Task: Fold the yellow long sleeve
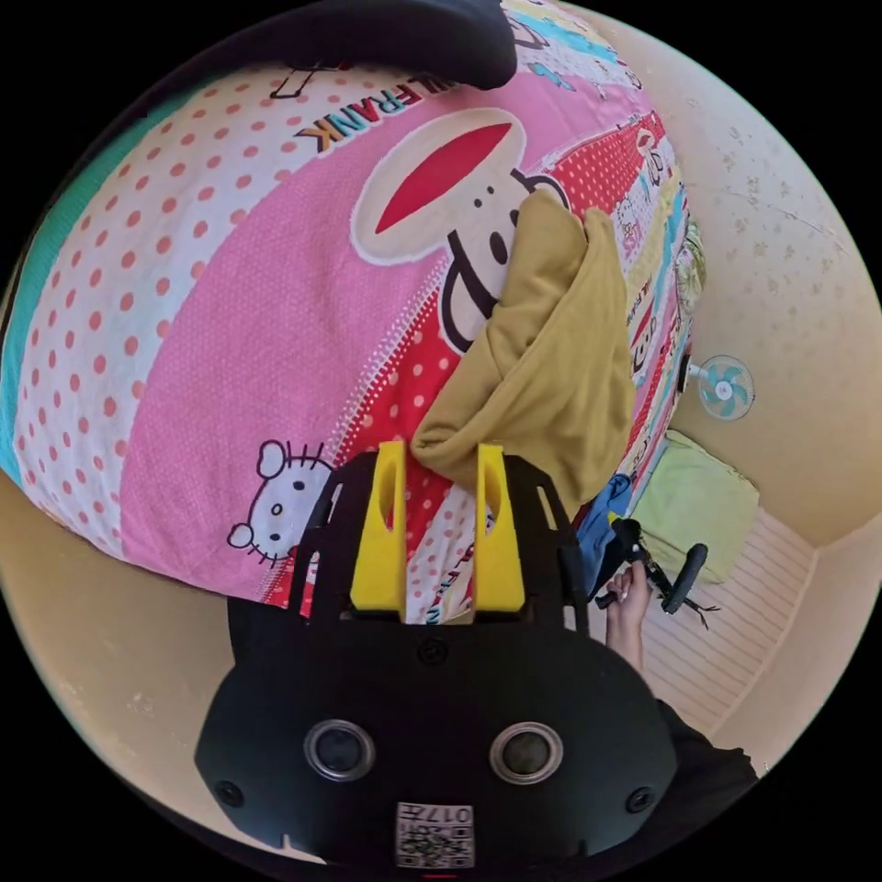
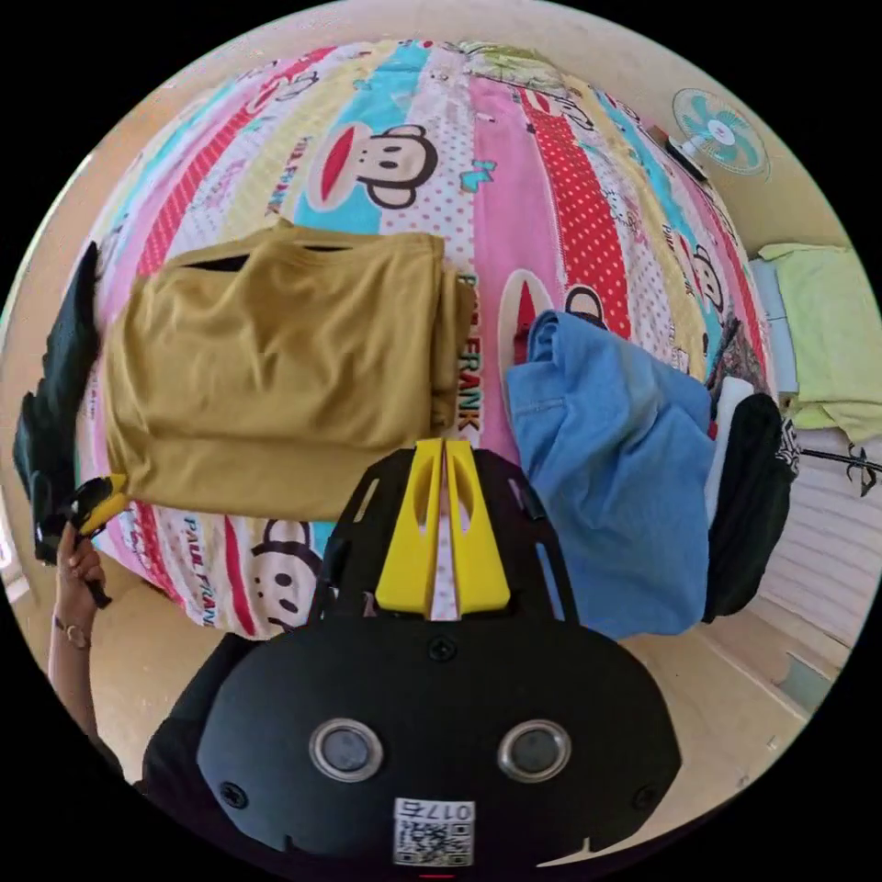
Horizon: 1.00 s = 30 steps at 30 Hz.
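Bedding (image 2: 570, 184) in bright cartoon stripes and polka dots covers the bed, the largest thing in both views, and everything else lies on it. Next in size, the yellow long sleeve (image 2: 276, 367) rests on the bed as a neat, nearly rectangular stack with its sleeves tucked in, its lower edge near the bed's side; in the left gripper view the same garment (image 1: 542, 367) appears end-on as a bunched mound just beyond the jaws. Beside it, apart by a strip of bedding, lies a blue garment (image 2: 616, 459), with a dark garment (image 2: 749, 496) at its far side; a second dark garment (image 2: 60, 367) lies at the yellow one's other side, and a pale green cloth (image 2: 827, 340) and a small fan (image 2: 721, 129) sit off the bed. Judging from the tidy stack, folding looks almost done, and the next move probably calls for a last smoothing or letting go and drawing back without dragging the layers. The left hand-held gripper (image 1: 441, 459) has its jaws spread, released, the garment's near corner just at or between the tips, not pinched. The right hand-held gripper (image 2: 443, 450) hovers over the bed's edge with jaws clenched together on nothing. A hand (image 2: 78, 560) grips the left tool's handle low at the bedside.
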Available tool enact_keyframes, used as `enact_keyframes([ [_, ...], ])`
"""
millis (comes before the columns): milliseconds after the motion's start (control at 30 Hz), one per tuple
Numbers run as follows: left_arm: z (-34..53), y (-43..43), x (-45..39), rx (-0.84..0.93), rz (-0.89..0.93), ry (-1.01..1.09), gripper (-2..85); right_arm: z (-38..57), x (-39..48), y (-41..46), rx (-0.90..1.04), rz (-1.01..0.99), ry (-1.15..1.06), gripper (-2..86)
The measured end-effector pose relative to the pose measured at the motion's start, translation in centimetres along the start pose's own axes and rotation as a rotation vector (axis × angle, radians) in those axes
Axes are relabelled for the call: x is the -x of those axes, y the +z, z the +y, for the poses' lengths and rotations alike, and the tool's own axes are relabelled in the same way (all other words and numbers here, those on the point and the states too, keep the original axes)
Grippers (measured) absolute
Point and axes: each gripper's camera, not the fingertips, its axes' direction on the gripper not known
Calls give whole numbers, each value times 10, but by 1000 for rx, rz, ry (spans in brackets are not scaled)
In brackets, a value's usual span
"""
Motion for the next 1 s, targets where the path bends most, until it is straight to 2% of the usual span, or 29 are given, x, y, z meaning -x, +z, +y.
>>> enact_keyframes([
  [67, 3, 6, 7, 2, 32, -33, 73, 2, 19, -20, -114, -198, -69, 6],
  [133, 10, 2, 6, -23, 56, -30, 62, -2, 42, -21, -174, -297, -127, 5],
  [167, 17, -4, 2, -49, 80, -11, 58, -8, 60, -9, -158, -321, -170, 5],
  [233, 31, -16, -13, -97, 144, 49, 54, -23, 88, 34, -3, -294, -236, 5],
  [267, 42, -24, -28, -125, 176, 104, 53, -31, 103, 78, 183, -239, -269, 5],
  [333, 57, -30, -59, -143, 185, 211, 52, -31, 101, 89, 150, -251, -278, 5],
  [400, 74, -27, -100, -144, 151, 344, 51, -40, 79, 81, 212, -330, -234, 4],
  [433, 86, -18, -132, -130, 110, 451, 51, -37, 70, 74, 190, -361, -224, 4],
  [500, 108, 5, -180, -85, 39, 609, 51, -6, 19, 37, 28, -513, -175, 5],
  [567, 140, 56, -235, -8, -61, 791, 51, 26, -25, 23, -22, -559, -105, 5],
  [633, 160, 104, -259, 60, -101, 853, 51, 61, -73, 24, -10, -564, 22, 5],
  [700, 177, 154, -270, 141, -102, 865, 51, 106, -131, 39, 33, -639, 165, 5],
  [833, 205, 244, -263, 244, -185, 822, 72, 152, -192, 73, 139, -732, 288, 9],
  [900, 212, 253, -254, 260, -160, 785, 91, 163, -214, 85, 171, -794, 301, 16],
  [1000, 219, 214, -230, 121, -51, 734, 105, 158, -226, 90, 192, -889, 261, 37],
])
